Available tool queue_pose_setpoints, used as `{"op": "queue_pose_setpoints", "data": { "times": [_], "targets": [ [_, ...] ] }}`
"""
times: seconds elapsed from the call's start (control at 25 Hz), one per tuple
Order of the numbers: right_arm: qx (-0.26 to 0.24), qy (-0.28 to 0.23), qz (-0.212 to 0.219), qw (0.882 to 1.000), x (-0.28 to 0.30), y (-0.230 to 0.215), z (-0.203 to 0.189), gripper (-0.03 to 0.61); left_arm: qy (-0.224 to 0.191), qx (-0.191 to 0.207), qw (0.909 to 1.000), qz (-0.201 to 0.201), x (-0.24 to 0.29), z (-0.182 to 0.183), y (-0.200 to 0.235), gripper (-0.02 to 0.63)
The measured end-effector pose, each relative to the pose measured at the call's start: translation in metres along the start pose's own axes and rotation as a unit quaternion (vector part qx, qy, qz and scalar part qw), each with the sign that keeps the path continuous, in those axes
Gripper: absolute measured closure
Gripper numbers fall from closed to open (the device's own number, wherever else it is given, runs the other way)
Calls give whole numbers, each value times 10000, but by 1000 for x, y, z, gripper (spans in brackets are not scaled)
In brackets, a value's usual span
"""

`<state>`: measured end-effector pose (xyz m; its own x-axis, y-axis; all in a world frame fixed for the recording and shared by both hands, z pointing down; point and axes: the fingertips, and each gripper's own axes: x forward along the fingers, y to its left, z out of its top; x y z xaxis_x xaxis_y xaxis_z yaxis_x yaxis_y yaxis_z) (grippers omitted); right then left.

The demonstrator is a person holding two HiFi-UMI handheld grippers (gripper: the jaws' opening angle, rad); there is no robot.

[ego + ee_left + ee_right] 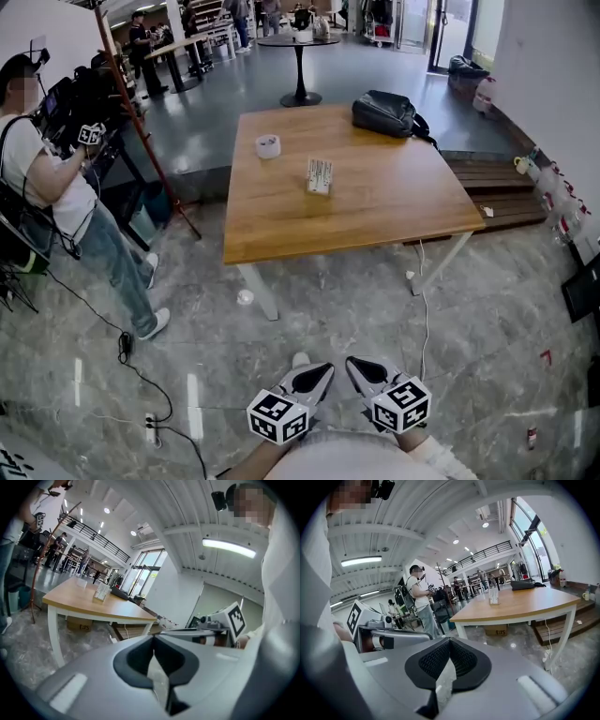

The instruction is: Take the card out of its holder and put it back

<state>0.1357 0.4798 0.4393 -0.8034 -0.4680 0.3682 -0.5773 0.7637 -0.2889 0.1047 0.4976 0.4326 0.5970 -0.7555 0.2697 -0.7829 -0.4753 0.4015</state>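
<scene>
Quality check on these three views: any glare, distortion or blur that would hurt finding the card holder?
Head view: sharp, mild bending at edges, light streaks on the glossy floor, card holder small but clear on the table. Left gripper view: heavy fisheye, dark corners, holder tiny. Right gripper view: same fisheye, windows bright.

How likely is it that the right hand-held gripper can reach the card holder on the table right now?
Probably not yet. The right hand-held gripper, shut, hangs well short of the table, with floor between; the card holder stands mid-table. Nothing blocks the way, though.
</scene>
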Motion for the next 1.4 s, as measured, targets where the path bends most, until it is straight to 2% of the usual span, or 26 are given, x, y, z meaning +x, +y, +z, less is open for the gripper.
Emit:
{"op": "queue_pose_setpoints", "data": {
  "times": [0.2, 0.52, 0.76, 0.96, 1.12, 1.4],
  "targets": [
    [-5, -171, -190, 9997, 57, -38, 48, 581, -87, 57, 9999, -45, 31, 55, 66, 606],
    [-183, -223, -481, 9984, 151, -91, 126, 581, -134, 251, 9990, -348, 88, 144, 156, 606],
    [-168, -73, -715, 9973, 182, -127, 145, 581, 7, 53, 9990, -448, 121, 160, 193, 606],
    [-90, 22, -769, 9970, 217, -163, 154, 581, 73, -39, 9996, -276, 151, 172, 238, 606],
    [-156, 77, -664, 9976, 243, -197, 176, 581, 86, -53, 9999, -81, 186, 196, 273, 606],
    [-280, 74, -407, 9988, 284, -259, 224, 581, 57, -2, 10000, 27, 249, 239, 310, 606]
  ]
}}
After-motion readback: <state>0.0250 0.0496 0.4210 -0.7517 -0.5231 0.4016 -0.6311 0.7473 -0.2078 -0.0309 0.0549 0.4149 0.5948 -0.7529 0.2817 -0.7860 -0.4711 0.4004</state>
